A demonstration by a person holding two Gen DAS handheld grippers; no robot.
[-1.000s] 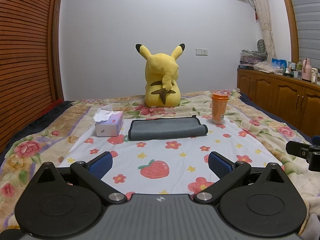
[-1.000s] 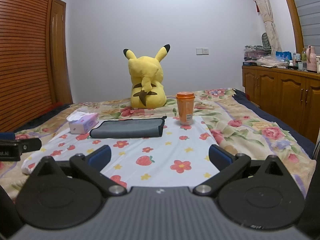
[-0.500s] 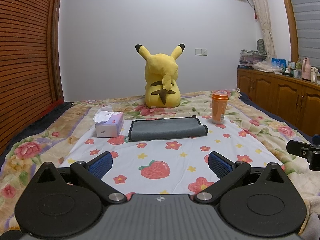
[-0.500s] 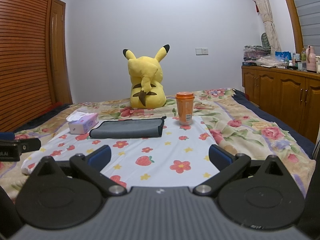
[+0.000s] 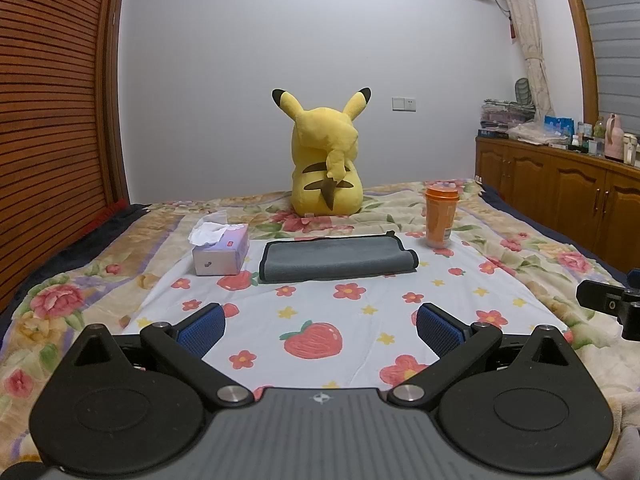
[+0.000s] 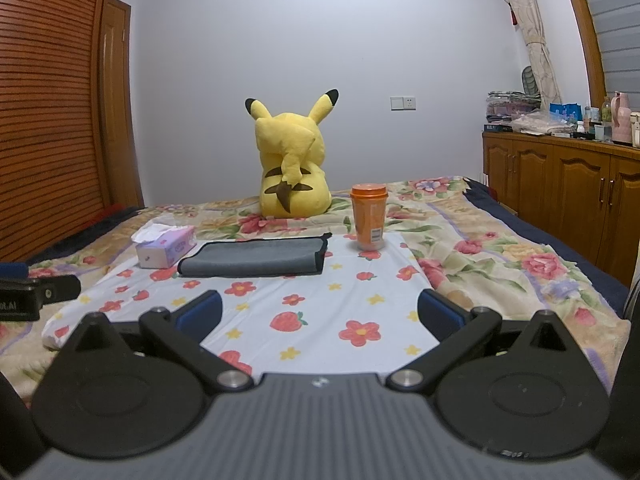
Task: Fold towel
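A grey towel with a dark border (image 5: 336,259) lies folded flat on the white flowered sheet, mid-bed; it also shows in the right wrist view (image 6: 253,258). My left gripper (image 5: 319,326) is open and empty, low over the sheet, well short of the towel. My right gripper (image 6: 319,313) is open and empty, also short of the towel and a little to its right. Part of the right gripper shows at the right edge of the left wrist view (image 5: 612,304). Part of the left gripper shows at the left edge of the right wrist view (image 6: 36,296).
A tissue box (image 5: 221,249) stands left of the towel, an orange cup (image 5: 441,220) to its right, a yellow plush toy (image 5: 326,168) behind. Wooden cabinets (image 5: 560,184) line the right wall, a slatted wardrobe (image 5: 52,120) the left.
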